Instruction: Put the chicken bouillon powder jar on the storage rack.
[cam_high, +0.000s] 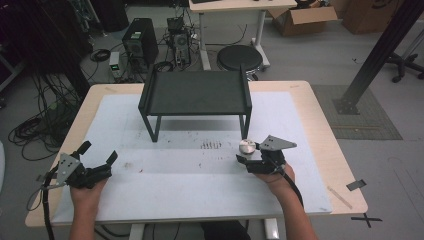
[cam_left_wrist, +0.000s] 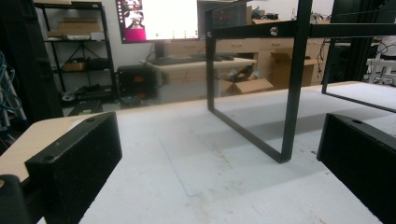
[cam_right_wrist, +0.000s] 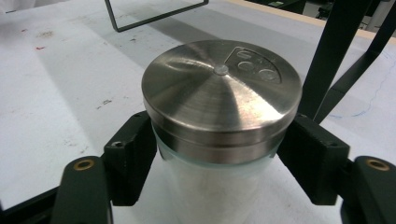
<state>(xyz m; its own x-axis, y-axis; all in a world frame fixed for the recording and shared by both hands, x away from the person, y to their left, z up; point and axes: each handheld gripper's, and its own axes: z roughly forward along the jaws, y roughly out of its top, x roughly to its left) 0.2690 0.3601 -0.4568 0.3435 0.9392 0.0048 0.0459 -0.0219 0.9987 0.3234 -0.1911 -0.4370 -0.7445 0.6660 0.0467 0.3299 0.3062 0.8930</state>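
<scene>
Cluttered lab room w/ cables, PC towers and boxes on the floor beyond; up front a wooden table (cam_high: 320, 150) topped by a scuffed white mat (cam_high: 190, 175).

Nearest the person: left tool (cam_high: 97, 155) at the mat's left edge, jaws spread wide, nothing between them; its own view looks across bare mat toward the legs of the rack. Right tool (cam_high: 245, 157) is at the mat's right-centre, jaws on either side of a shaker jar (cam_right_wrist: 219, 121), just below the lid. Pads look touching or v. close to the glass; a firm clamp can't be confirmed, so grip state is uncertain.

Jar: brushed steel lid w/ small holes, clear glass body, white powder inside. Prob. moderately heavy for its size, rigid, smooth and slippery, breakable if dropped or squeezed hard. Best hold is on the glass wall under the lid rim, so the rim stops it sliding down; keep it upright or powder may spill through the holes.

Farther back: black metal rack (cam_high: 195, 92), top bare.

Hidden: jar's base and fill level are cut off in the right tool view; the jar is tiny in the high view.
</scene>
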